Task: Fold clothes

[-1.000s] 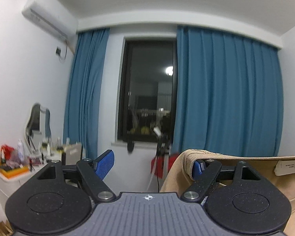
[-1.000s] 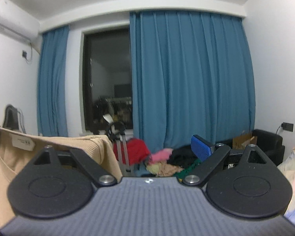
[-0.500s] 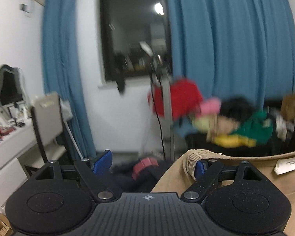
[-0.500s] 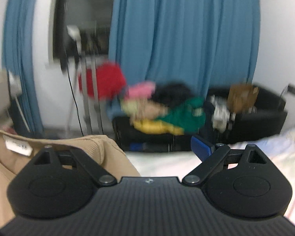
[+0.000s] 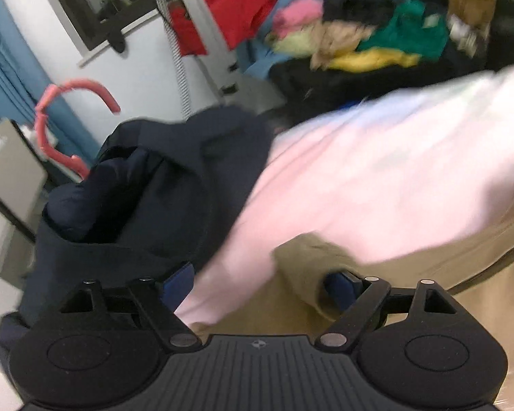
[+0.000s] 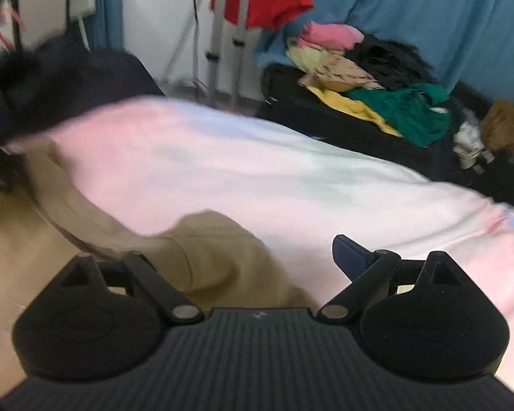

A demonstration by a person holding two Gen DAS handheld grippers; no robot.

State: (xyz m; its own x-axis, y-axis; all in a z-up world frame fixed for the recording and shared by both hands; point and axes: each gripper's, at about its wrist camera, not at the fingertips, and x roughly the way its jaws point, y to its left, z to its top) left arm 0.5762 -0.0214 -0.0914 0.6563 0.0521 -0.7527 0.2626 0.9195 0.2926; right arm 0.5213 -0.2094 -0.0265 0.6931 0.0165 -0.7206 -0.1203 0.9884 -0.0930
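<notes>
Tan knitted cloth garment [image 6: 202, 260], soft and matt, ribbed at its edge, lying on a smooth pale pink cloth bedsheet [image 6: 264, 178]. Beyond the bedsheet: heaped matt cloth garments [image 6: 377, 82] and a smooth grey metal stand [image 5: 205, 34]. Gripper bodies: matt black ribbed plastic.

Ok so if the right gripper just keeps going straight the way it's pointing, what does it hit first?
Most likely the pale pink bedsheet straight ahead of the right gripper. The tan garment bunched over its left finger lies off to that side. Motion blur leaves depth unclear.
</notes>
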